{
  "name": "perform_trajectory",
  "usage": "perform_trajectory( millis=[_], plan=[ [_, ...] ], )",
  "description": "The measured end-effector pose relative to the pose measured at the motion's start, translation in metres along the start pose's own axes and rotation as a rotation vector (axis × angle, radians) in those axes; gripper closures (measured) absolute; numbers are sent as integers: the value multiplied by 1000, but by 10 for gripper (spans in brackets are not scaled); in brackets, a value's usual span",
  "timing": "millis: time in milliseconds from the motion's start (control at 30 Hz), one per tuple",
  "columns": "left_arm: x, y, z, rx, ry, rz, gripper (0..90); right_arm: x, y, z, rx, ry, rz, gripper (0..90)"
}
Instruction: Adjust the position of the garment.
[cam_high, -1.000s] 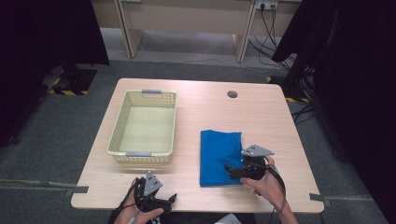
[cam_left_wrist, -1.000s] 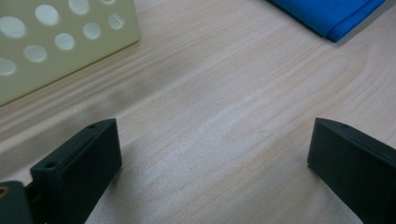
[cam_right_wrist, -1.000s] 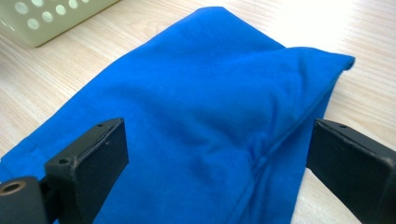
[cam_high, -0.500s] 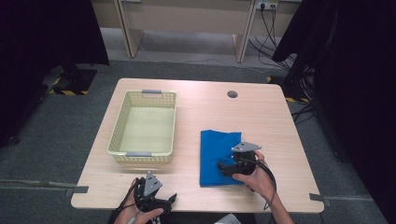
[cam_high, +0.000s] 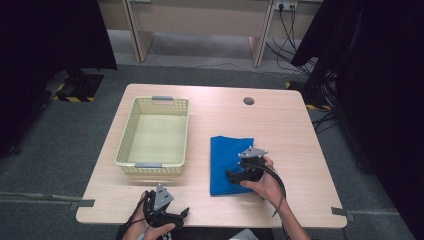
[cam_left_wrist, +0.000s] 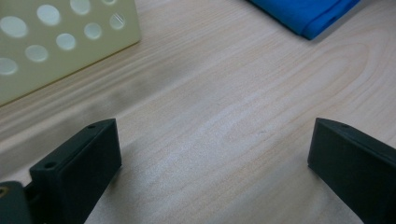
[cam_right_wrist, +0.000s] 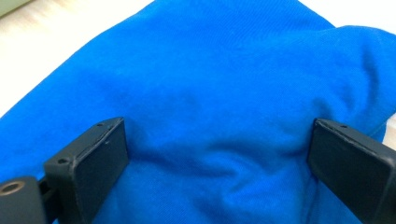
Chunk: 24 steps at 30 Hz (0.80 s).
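A folded blue cloth (cam_high: 226, 160) lies on the wooden table (cam_high: 280, 130), right of the basket. My right gripper (cam_high: 231, 175) is over the cloth's near right part, open, its jaws pressed down wide apart on the blue cloth (cam_right_wrist: 224, 93), which bulges a little between them. My left gripper (cam_high: 182, 213) rests at the table's front edge, open, with bare wood between its jaws. In the left gripper view a corner of the blue cloth (cam_left_wrist: 308, 16) shows at the top right and the basket's wall (cam_left_wrist: 56, 42) at the top left.
A pale yellow perforated basket (cam_high: 129, 137) with grey handles stands at the table's left half, nothing in it. A round cable hole (cam_high: 248, 101) sits near the far edge. Dark curtains and cables surround the table on grey floor.
My right gripper has moved left and slightly toward the table's middle, from the cloth's right edge onto the cloth. The left gripper has stayed in place.
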<state>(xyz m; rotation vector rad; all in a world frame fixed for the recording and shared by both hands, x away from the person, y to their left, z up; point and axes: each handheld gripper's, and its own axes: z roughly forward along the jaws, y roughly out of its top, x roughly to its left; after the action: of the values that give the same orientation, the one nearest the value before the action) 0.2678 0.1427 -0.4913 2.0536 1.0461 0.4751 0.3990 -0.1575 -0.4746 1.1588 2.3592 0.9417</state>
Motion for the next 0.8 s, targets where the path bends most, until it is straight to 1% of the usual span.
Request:
perform_trajectory(
  millis=[167, 267, 500, 567, 633, 700, 800],
  plan=[
    [0, 0, 0, -1, 1, -1, 15, 1, 5, 6, -6, -13, 10, 53],
    [0, 0, 0, 4, 1, 3, 15, 1, 6, 8, -11, -14, 15, 52],
    [0, 0, 0, -1, 2, -1, 14, 0, 8, 10, -15, -12, 15, 52],
    [0, 0, 0, 0, 2, 0, 14, -1, 9, 8, -20, -3, 29, 55],
    [0, 0, 0, 4, 1, 2, 13, -2, 9, 4, -37, 4, 37, 55],
    [0, 0, 0, -2, 1, -1, 14, -4, 9, -3, -54, 11, 42, 56],
    [0, 0, 0, 3, 1, 2, 14, -7, 6, -13, -81, 21, 51, 55]
  ],
)
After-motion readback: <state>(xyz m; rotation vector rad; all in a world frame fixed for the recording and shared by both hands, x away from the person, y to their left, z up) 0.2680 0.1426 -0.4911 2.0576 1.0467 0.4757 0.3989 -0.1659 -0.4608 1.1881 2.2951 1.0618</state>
